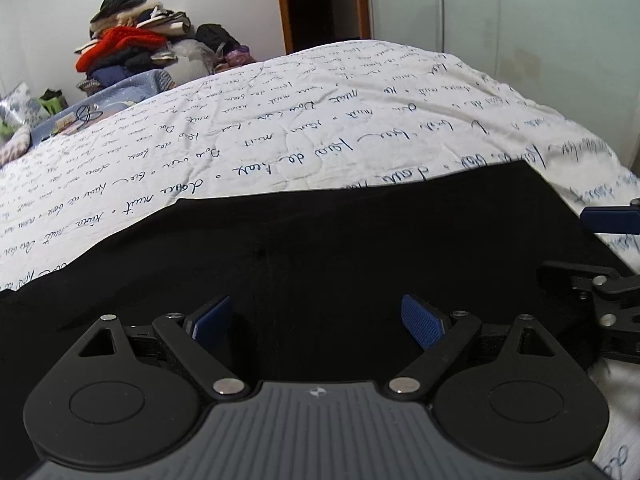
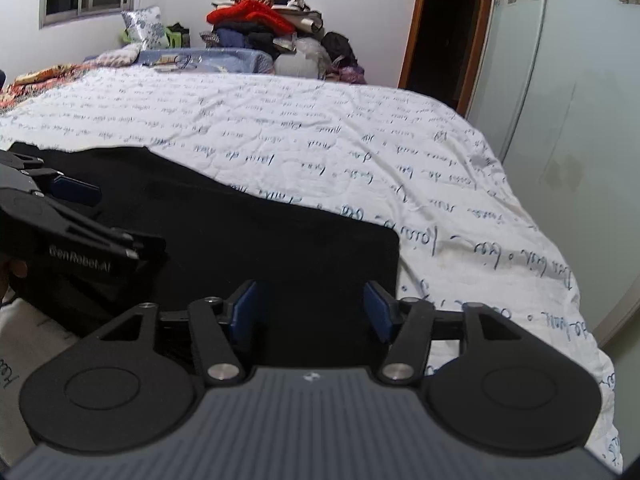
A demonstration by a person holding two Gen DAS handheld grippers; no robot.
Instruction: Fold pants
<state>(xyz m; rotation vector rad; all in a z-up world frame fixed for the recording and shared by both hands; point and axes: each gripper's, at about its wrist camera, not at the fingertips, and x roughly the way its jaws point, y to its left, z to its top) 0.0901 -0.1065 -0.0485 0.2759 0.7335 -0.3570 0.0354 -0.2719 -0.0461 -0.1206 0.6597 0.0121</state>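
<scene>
Black pants (image 1: 320, 248): lying flat and folded on the white script-printed bedspread (image 1: 280, 128), directly ahead of and beneath both grippers.
Left gripper (image 1: 318, 320): jaws spread wide over the dark cloth, nothing pinched between the blue pads (image 1: 424, 320).
Right gripper (image 2: 310, 308): jaws parted above the pants' near right corner, pads gripping nothing.
Clothes pile (image 2: 260, 20): heaped against the wall far beyond both grippers, red item on top.
Patterned pillow (image 2: 146, 26): left of that pile.
</scene>
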